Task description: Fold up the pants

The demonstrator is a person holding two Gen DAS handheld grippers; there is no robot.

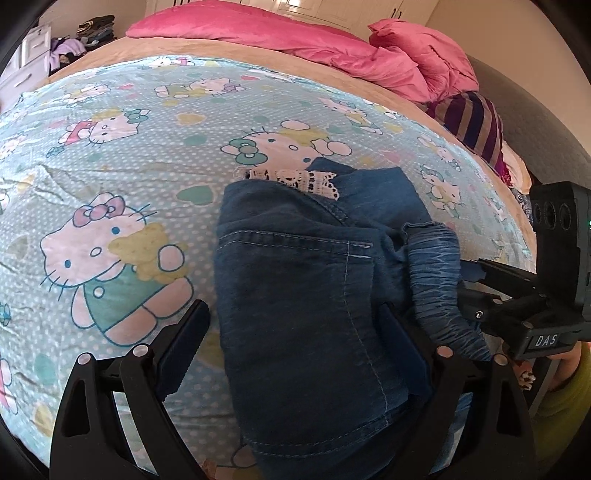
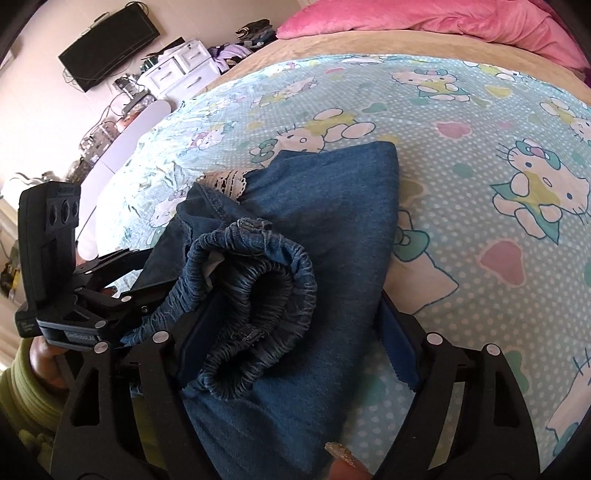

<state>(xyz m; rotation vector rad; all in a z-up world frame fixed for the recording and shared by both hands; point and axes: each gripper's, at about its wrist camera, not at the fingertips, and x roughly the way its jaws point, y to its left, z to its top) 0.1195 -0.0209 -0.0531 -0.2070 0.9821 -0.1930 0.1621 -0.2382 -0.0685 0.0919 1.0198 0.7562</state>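
Folded blue denim pants lie on the cartoon-cat bedsheet, with a rolled elastic waistband on top and white lace trim at the far edge. My left gripper straddles the bundle's near end with wide jaws. Its left finger stands clear of the cloth, and the fabric lies against the right one. My right gripper holds the waistband end, the denim filling the gap and touching both pads. Each gripper shows in the other's view: the right gripper and the left gripper.
A pink duvet and a striped cloth lie at the bed's far side. White drawers and a wall screen stand beyond the bed's left edge. Yellow-green sleeves and a fingernail show close by.
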